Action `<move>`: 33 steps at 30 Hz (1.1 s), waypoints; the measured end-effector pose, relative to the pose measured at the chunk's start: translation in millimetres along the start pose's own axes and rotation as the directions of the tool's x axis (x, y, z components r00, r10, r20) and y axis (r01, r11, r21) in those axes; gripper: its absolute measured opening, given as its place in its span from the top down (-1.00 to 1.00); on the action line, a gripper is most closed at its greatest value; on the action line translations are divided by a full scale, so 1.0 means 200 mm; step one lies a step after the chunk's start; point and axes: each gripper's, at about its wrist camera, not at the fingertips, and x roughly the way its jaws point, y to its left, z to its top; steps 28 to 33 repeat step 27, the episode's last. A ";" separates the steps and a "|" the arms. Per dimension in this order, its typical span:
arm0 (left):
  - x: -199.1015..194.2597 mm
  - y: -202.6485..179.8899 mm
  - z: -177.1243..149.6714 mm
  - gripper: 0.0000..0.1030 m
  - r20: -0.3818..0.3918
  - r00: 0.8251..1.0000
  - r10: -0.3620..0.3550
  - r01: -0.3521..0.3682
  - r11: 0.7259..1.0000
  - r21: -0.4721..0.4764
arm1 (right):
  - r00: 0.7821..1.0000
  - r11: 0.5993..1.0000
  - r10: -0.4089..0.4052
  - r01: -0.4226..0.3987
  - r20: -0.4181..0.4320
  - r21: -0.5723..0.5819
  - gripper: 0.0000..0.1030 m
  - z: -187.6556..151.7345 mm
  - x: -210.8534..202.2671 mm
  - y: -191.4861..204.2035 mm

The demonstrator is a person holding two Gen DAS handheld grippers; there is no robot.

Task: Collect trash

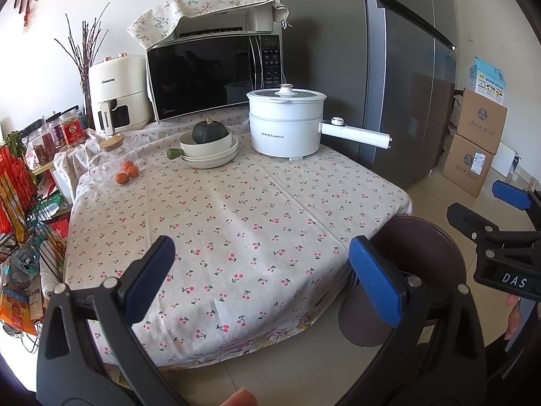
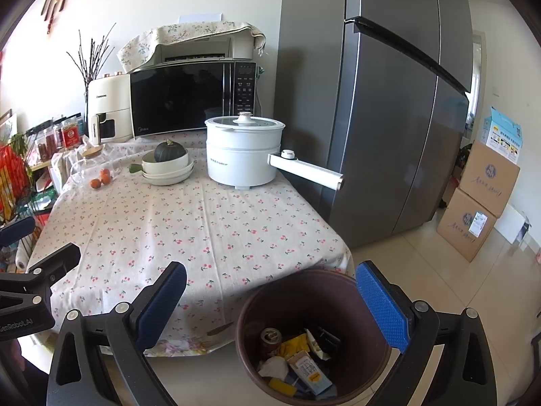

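A dark brown trash bin (image 2: 314, 291) stands on the floor at the table's near right corner. Inside lie a drink can (image 2: 270, 336), a small carton (image 2: 309, 370), yellow wrappers (image 2: 294, 343) and crumpled white paper (image 2: 272, 365). My right gripper (image 2: 270, 308) is open and empty, just above the bin's near side. My left gripper (image 1: 263, 277) is open and empty over the table's front edge. The bin (image 1: 422, 237) shows in the left wrist view behind the right finger. The right gripper (image 1: 500, 209) shows at that view's right edge.
The table (image 1: 236, 223) has a cherry-print cloth. At its back stand a white electric pot (image 1: 285, 123), stacked bowls with a squash (image 1: 209, 145), oranges (image 1: 126, 172), a glass jar (image 1: 110, 155), a microwave (image 1: 209, 74) and an air fryer (image 1: 115, 91). A grey fridge (image 2: 389, 118) and cardboard boxes (image 2: 473, 203) stand right.
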 end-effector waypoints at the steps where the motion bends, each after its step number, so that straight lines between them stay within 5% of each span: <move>1: 0.00 0.00 0.00 -0.99 0.001 1.000 0.000 0.000 1.000 0.000 | 1.000 1.000 0.000 0.000 0.000 0.001 -0.97 0.00 0.00 0.00; 21: -0.04 -0.01 0.02 -0.99 0.021 1.000 -0.010 0.011 1.000 -0.010 | 1.000 0.999 -0.019 0.019 0.020 0.026 -0.98 -0.01 -0.01 -0.02; 33: -0.01 0.04 0.05 -0.99 -0.035 0.999 -0.027 0.026 0.999 -0.026 | 1.000 1.000 0.003 -0.003 0.014 0.008 -1.00 -0.02 -0.01 -0.01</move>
